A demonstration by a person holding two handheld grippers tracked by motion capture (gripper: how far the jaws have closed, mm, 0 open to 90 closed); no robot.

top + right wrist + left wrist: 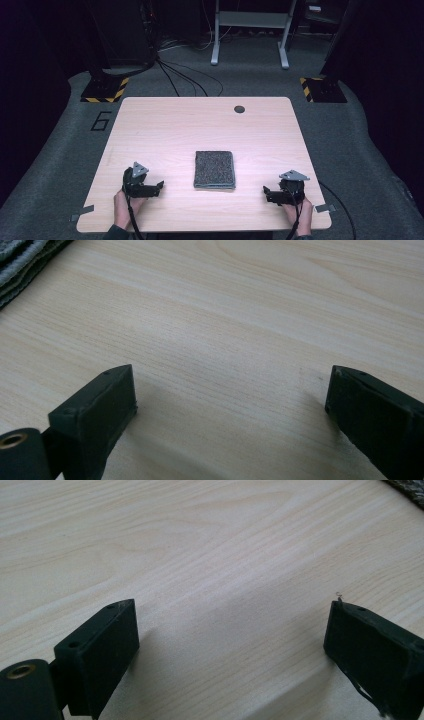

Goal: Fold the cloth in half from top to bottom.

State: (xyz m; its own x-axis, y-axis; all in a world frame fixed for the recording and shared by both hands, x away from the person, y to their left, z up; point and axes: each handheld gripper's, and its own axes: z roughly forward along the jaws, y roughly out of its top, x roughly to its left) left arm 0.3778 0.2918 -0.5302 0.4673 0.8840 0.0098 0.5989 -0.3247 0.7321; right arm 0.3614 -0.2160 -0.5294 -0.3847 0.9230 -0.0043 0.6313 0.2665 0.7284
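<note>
A folded dark grey cloth (214,169) lies flat in the middle of the light wooden table (165,130). My left gripper (159,186) rests low over the table to the cloth's left, held by a hand, its jaws wide apart with only bare wood between them (232,630). My right gripper (266,192) sits to the cloth's right near the front edge, also open over bare wood (232,395). A corner of the cloth (407,489) shows at the top right of the left gripper view. Its layered edge (22,262) shows at the top left of the right gripper view.
A dark round hole (239,109) marks the table's far side. Beyond the table lie grey carpet, black cables (182,75), a white frame stand (250,30) and yellow-black striped bases (105,90). Small clips (82,213) sit at the front corners.
</note>
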